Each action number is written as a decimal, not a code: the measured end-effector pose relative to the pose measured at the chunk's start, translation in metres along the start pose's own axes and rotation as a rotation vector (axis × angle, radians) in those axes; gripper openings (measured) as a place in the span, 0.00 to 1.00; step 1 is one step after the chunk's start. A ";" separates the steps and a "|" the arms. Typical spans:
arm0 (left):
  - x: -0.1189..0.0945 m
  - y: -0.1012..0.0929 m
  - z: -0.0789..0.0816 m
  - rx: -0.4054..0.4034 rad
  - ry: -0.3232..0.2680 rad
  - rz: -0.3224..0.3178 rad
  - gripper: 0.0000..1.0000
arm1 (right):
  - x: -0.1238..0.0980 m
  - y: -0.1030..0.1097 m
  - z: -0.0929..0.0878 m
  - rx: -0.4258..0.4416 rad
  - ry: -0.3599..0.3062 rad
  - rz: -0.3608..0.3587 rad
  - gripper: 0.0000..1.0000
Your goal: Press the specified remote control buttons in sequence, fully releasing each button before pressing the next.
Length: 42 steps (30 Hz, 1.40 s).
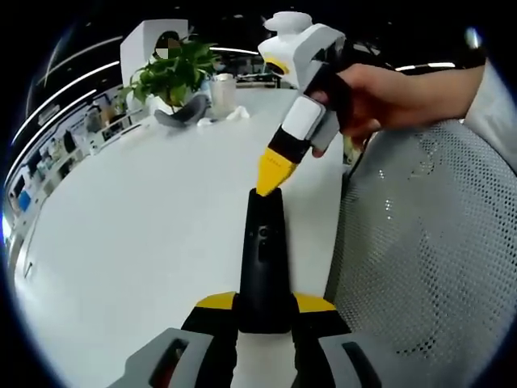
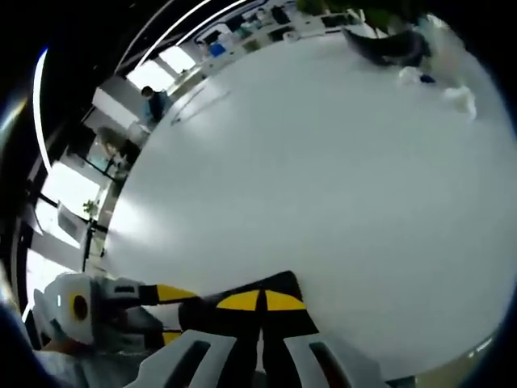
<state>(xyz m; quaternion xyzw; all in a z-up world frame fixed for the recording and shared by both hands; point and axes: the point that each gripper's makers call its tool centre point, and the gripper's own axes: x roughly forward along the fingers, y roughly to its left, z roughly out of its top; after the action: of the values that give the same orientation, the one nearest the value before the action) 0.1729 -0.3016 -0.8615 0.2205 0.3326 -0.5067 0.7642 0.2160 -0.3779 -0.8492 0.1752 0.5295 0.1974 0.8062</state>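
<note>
A black remote control [image 1: 263,250] lies lengthwise over the white table [image 1: 145,234], and my left gripper [image 1: 265,303] is shut on its near end, one yellow-tipped jaw on each side. In the left gripper view my right gripper [image 1: 274,173], held by a hand [image 1: 388,97], comes down from the upper right. Its jaws are shut, with nothing between them, and the yellow tips touch the remote's far end. In the right gripper view the right gripper [image 2: 262,301] covers most of the remote [image 2: 284,282], and the left gripper [image 2: 172,312] enters from the left.
A potted plant [image 1: 174,73], a cup [image 1: 222,87], a grey curved object [image 1: 182,113] and crumpled tissue [image 1: 236,115] stand at the table's far end. A mesh chair back [image 1: 428,242] is close on the right. A person [image 2: 153,103] stands far off beyond the table.
</note>
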 end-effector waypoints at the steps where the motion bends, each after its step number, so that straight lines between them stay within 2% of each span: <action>1: 0.000 0.000 0.000 0.000 0.000 0.000 0.24 | 0.000 0.000 0.000 0.000 0.000 0.005 0.00; 11: 0.000 0.000 0.000 0.003 0.001 -0.001 0.24 | 0.001 0.001 -0.001 -0.025 0.000 -0.005 0.00; 17: 0.000 0.000 0.001 0.008 -0.002 -0.007 0.25 | 0.001 0.000 0.000 0.019 -0.025 0.013 0.00; 21: 0.000 0.001 0.001 0.006 -0.006 -0.006 0.25 | 0.002 -0.001 0.001 0.083 -0.035 0.044 0.00; 23: 0.000 0.001 0.001 0.007 -0.007 -0.008 0.25 | 0.002 -0.001 0.002 0.083 -0.036 0.047 0.00; 28: 0.000 0.001 0.001 0.016 -0.010 -0.009 0.25 | 0.002 -0.002 0.001 0.104 -0.055 0.031 0.00; 30: 0.001 0.001 0.001 0.018 -0.012 -0.009 0.25 | 0.002 -0.002 0.002 0.137 -0.067 0.023 0.00; 34: 0.002 0.000 0.002 0.011 -0.017 -0.012 0.25 | 0.002 -0.001 0.002 0.131 -0.074 0.002 0.00; 36: 0.002 0.000 0.002 0.010 -0.019 -0.012 0.25 | 0.002 -0.002 0.002 0.099 -0.078 0.002 0.00; 42: 0.002 -0.001 0.002 0.013 -0.019 -0.015 0.25 | 0.001 -0.005 0.002 0.138 -0.071 0.025 0.00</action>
<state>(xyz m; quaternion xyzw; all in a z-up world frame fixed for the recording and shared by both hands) 0.1734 -0.3046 -0.8615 0.2183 0.3238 -0.5165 0.7621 0.2187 -0.3816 -0.8520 0.2438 0.5106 0.1641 0.8080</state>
